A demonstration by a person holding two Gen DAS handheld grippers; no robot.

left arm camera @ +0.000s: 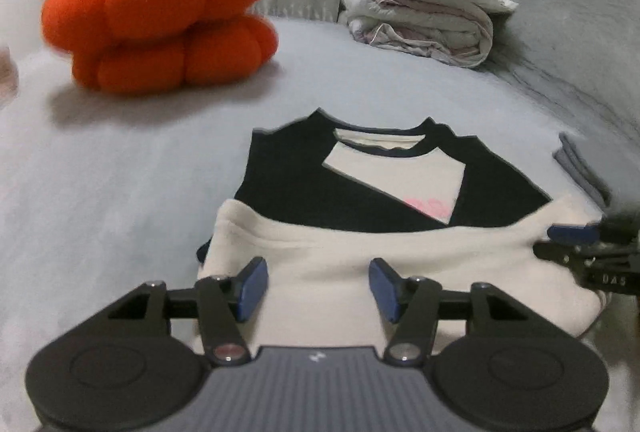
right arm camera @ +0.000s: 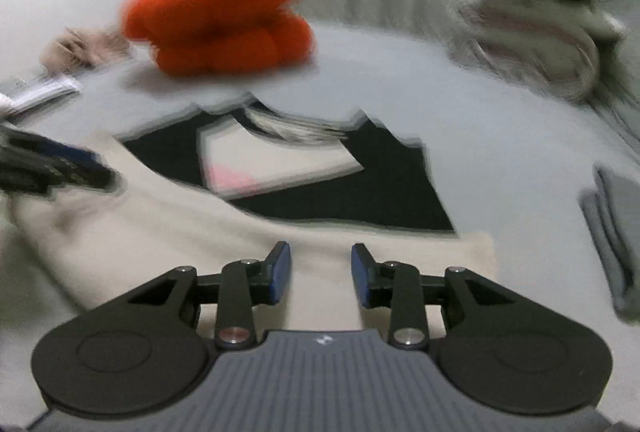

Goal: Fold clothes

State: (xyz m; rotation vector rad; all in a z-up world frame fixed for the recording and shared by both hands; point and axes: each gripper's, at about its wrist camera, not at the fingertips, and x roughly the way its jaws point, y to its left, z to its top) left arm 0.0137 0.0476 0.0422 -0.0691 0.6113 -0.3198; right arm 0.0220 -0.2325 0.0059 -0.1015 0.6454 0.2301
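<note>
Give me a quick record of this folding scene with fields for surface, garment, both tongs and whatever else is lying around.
surface: pale grey bed sheet
garment: cream and navy shirt, sleeves folded in, bottom hem turned up
left tongs: open, over the shirt's near edge
right tongs: open, over the shirt's right part
behind shirt: orange pumpkin plush, folded bedding pile
right of shirt: folded grey cloth

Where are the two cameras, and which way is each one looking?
Left wrist: on the left gripper, looking forward over the shirt; its open fingers show, the right gripper at the right edge.
Right wrist: on the right gripper, facing the same shirt; its open fingers show, the left gripper at the left edge.
Shared: the shirt, orange pumpkin cushion, folded bedding.
</note>
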